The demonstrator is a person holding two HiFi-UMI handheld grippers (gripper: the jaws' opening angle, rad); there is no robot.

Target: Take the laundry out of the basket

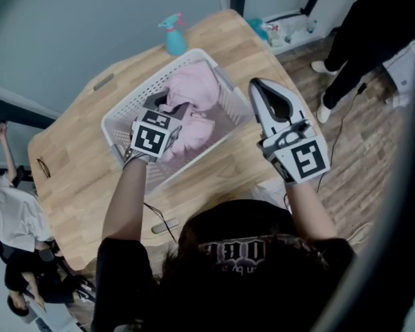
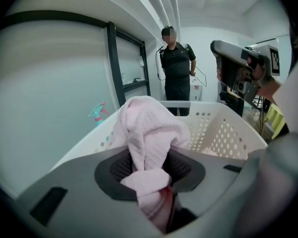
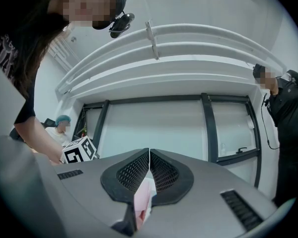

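Nearest the head camera: the person's black shirt point(image 1: 242, 254) and both forearms, reaching over a wooden table point(image 1: 76, 164).

White perforated basket point(image 1: 149, 81) sits mid-table.
- Left gripper point(image 2: 150, 165) is inside the basket. Its jaws are clamped on a bunched fold of pink cloth point(image 2: 149, 123), and the pads press it from both sides.
- The cloth stands up from the jaws to above the basket rim. In the left gripper view it blocks the middle of the basket's far wall.
- More pink laundry point(image 1: 197, 92) lies in the basket beyond the gripper. The marker cube and forearm cover the basket's near part.

Right gripper point(image 1: 261, 87) is just to the right of the basket, over the table, clear of the rim. Its jaws are closed tip to tip. A pale pink sliver shows low in the gap; I cannot tell what it is.

Around the basket:
- Teal spray bottle point(image 1: 173, 37) stands behind it, at the table's far edge.
- Thin cable point(image 1: 159, 216) lies on the near side.
- Bystander in black point(image 2: 177, 68) stands beyond it, on the wood floor.
- Seated person point(image 1: 10, 213) is well to its left.
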